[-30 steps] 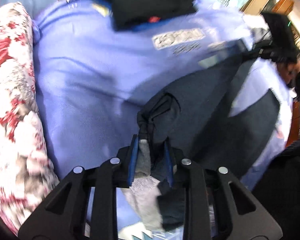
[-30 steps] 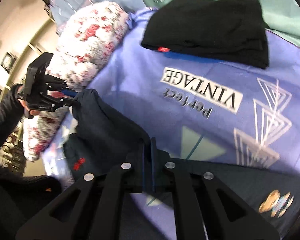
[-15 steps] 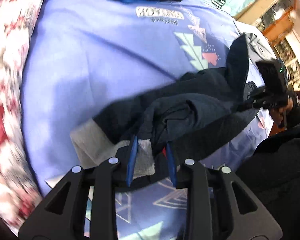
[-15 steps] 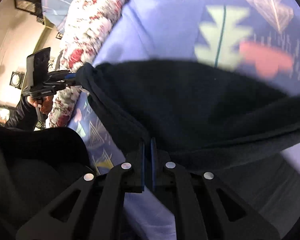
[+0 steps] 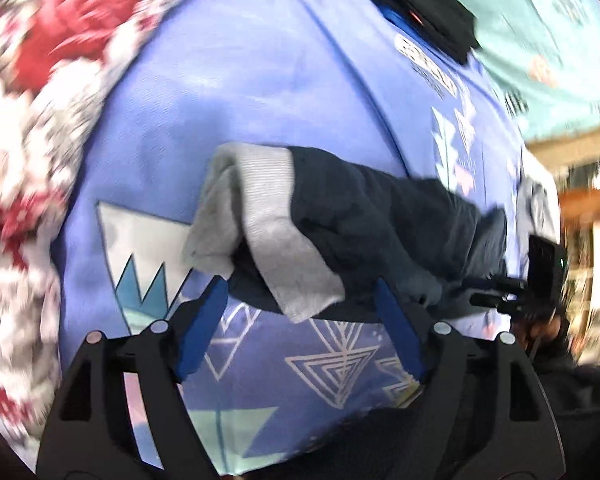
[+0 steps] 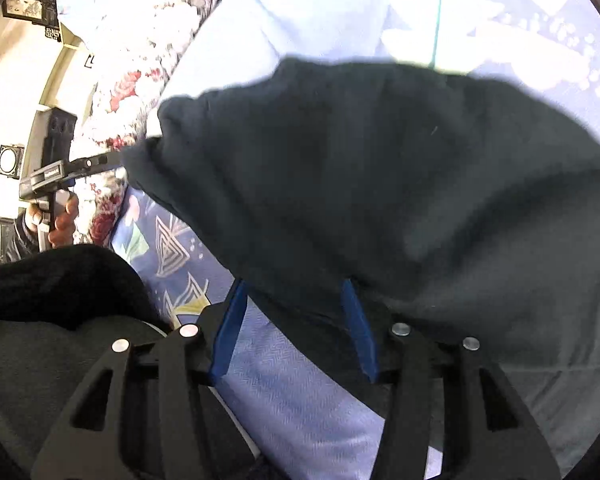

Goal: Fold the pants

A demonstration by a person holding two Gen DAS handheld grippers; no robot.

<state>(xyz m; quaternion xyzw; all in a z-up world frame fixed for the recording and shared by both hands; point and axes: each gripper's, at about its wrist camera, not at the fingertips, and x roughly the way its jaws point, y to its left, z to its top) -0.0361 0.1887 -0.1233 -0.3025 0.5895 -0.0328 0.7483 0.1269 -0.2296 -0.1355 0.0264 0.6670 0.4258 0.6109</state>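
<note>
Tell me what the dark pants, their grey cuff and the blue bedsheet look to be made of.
Dark pants: soft, matte navy knit, probably fleece or sweatshirt cotton; it slumps in thick folds without shine.
Grey cuff: ribbed stretch knit; fine parallel ridges show.
Blue bedsheet: thin, smooth woven cloth with printed triangles, likely cotton or a blend.

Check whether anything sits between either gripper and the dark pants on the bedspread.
Nothing visible does. The pants lie right ahead of the left gripper and the right gripper, jaws just opened, on the blue bedspread.
</note>
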